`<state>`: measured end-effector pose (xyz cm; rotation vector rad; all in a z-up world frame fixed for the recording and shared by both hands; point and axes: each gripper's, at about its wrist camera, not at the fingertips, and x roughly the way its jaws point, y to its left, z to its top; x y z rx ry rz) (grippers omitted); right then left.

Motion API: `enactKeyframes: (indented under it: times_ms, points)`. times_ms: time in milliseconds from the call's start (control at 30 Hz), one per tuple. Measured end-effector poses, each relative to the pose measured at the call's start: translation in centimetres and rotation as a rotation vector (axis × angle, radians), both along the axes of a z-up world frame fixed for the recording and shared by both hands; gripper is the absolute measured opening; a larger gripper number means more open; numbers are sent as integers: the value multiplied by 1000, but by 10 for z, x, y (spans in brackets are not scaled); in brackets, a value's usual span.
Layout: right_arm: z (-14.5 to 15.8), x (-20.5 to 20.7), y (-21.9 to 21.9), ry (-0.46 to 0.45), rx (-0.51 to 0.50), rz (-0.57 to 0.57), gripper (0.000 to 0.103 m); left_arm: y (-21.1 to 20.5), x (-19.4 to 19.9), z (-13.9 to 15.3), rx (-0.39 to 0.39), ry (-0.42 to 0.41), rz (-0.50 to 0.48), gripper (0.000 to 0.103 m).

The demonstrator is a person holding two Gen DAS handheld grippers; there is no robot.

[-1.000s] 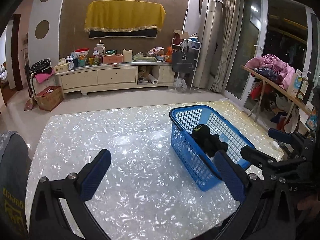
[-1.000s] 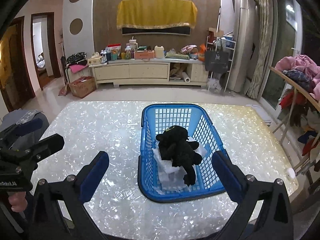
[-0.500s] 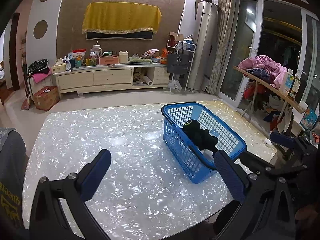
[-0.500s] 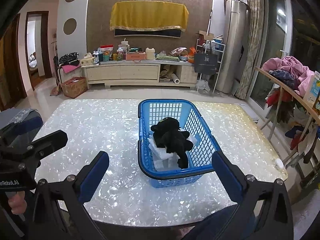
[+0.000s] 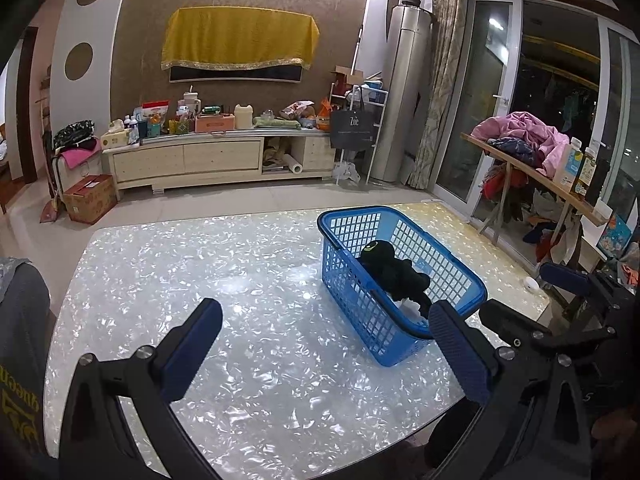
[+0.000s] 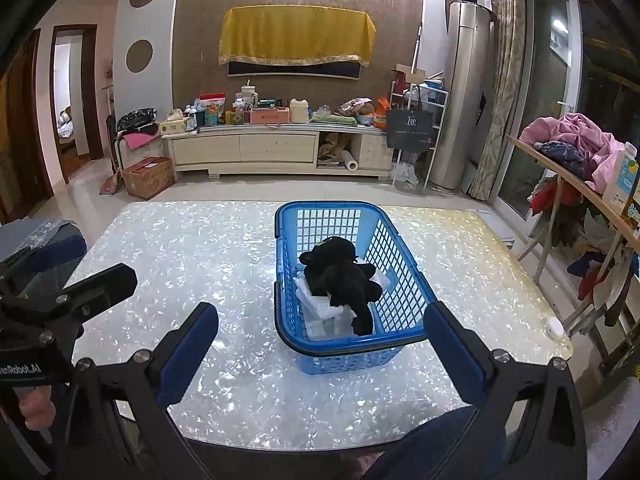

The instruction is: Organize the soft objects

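Black plush toy (image 6: 338, 270) lies atop folded white cloth (image 6: 320, 308) inside the blue basket (image 6: 348, 344), now farther ahead of both retreating, spread, empty claws—left claw (image 5: 320, 354), right claw (image 6: 320, 352)—suggesting tidying is finished.

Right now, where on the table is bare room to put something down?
The table is bare everywhere left of the basket, from far edge to near edge. A narrower bare strip lies right of the basket, ending at a small white object by the right edge. The basket itself is crowded: a black plush lies on white cloths.
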<state>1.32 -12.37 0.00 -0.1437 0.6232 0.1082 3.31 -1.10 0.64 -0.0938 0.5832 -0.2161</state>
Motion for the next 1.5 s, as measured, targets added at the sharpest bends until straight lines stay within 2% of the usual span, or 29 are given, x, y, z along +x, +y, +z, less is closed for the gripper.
enactKeyframes:
  times_ms: [1500]
  points:
    - [5, -14, 3, -7, 7, -12, 103, -7, -14, 5, -4, -19, -6, 103]
